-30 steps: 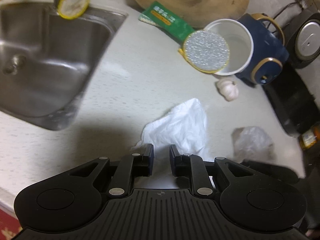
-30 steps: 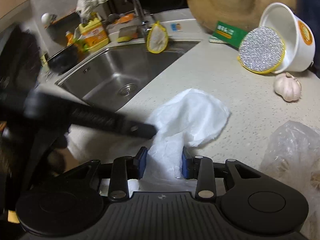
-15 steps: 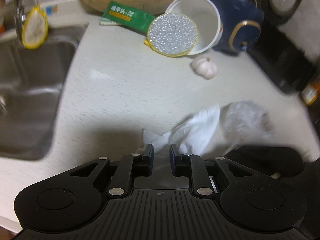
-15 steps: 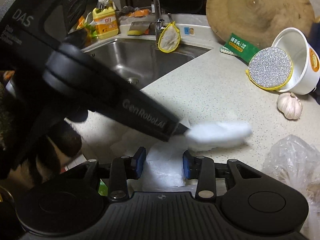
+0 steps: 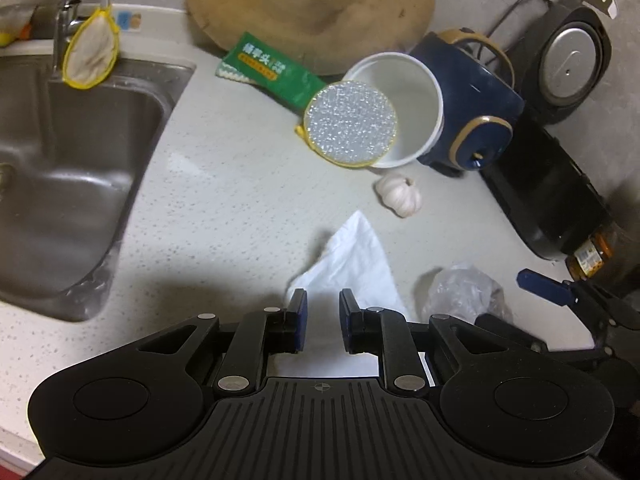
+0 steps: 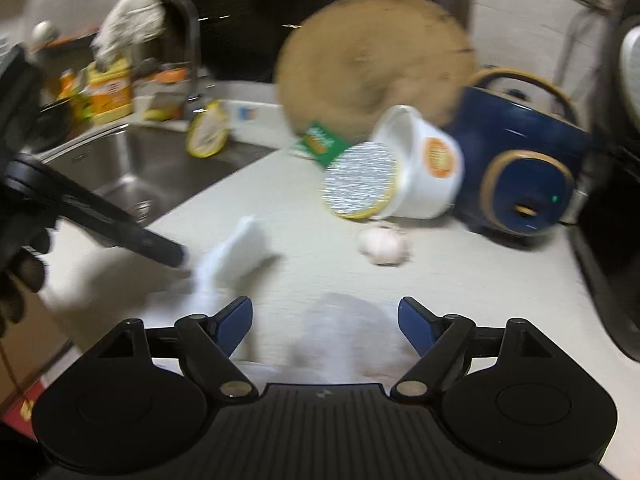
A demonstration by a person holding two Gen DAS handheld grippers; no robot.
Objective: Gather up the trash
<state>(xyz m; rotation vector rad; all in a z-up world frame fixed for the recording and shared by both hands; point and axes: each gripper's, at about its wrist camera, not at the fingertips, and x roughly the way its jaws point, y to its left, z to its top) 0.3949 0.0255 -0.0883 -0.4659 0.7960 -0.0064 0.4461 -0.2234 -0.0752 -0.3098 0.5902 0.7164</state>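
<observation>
A crumpled white tissue (image 5: pixel 352 264) runs from the counter in between the pads of my left gripper (image 5: pixel 323 320), which is shut on it. In the right wrist view the same tissue (image 6: pixel 236 252) hangs at the tip of the left gripper's black fingers (image 6: pixel 160 246). My right gripper (image 6: pixel 326 316) has its jaws opening wide; the pads touch nothing. A blurred clear plastic bag (image 6: pixel 340 328) lies on the counter below the gap. In the left wrist view that bag (image 5: pixel 464 292) sits just right of the tissue, with a blue pad (image 5: pixel 540 282) of the right gripper beyond it.
A tipped white cup (image 5: pixel 416 112) with a foil lid (image 5: pixel 350 124), a green packet (image 5: pixel 272 70) and a garlic bulb (image 5: pixel 400 198) lie further back. A steel sink (image 5: pixel 60 184) is at the left. A blue pot (image 5: pixel 472 120) and black appliances (image 5: pixel 552 200) line the right side.
The right gripper has let go of the tissue, opened wide and swung right toward the plastic bag. The left gripper has kept hold of the tissue.
</observation>
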